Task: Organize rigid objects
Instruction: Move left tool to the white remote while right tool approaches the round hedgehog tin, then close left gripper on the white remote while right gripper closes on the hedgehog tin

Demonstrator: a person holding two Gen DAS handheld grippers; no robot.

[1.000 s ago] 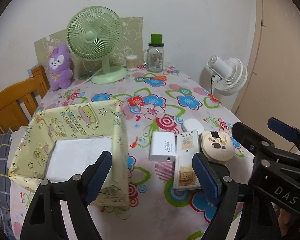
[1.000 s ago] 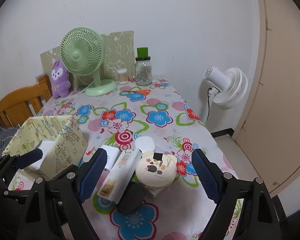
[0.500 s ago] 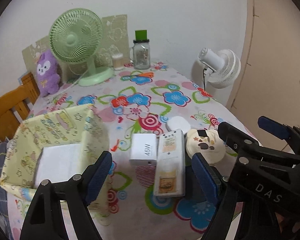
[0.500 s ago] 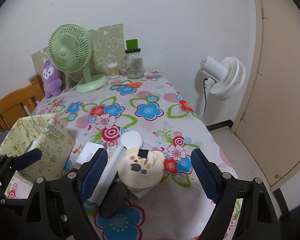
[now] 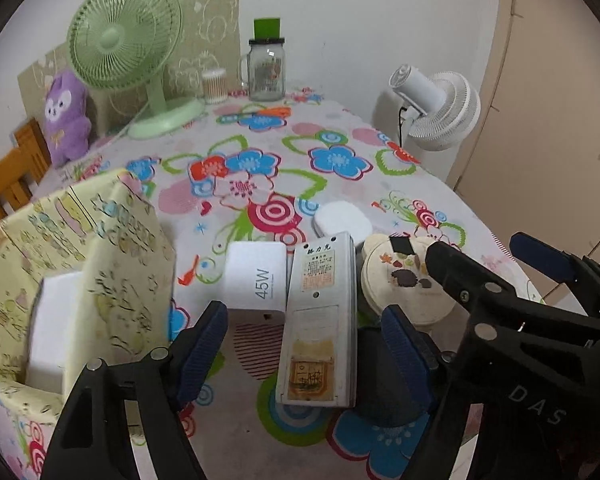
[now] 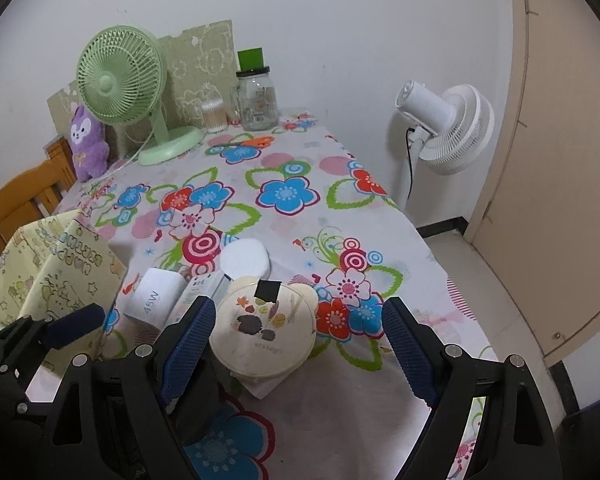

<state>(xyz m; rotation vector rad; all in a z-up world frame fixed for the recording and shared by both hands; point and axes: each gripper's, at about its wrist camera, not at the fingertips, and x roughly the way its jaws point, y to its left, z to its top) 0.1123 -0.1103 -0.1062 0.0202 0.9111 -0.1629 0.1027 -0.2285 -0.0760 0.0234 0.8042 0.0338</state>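
Observation:
On the flowered tablecloth lie a white 45W charger (image 5: 256, 280), a long grey remote (image 5: 320, 320), a round cream case (image 5: 404, 284) and a white oval pad (image 5: 342, 218). A dark object (image 5: 380, 384) lies by the remote's near end. My left gripper (image 5: 304, 352) is open and empty, its jaws either side of the remote's near end. My right gripper (image 6: 296, 344) is open and empty, framing the cream case (image 6: 264, 332). A yellow patterned fabric box (image 5: 80, 264) at left holds a white box (image 5: 52, 320).
At the table's back stand a green desk fan (image 5: 128, 40), a purple plush (image 5: 66, 114), a glass jar with green lid (image 5: 266, 68) and a cotton-swab pot (image 5: 214, 86). A white floor fan (image 6: 448, 128) stands right of the table, a wooden chair (image 6: 20, 196) at left.
Both grippers have moved forward and lower toward the cluster of objects, so the remote and cream case look larger. Both stay open and nothing on the table moved.

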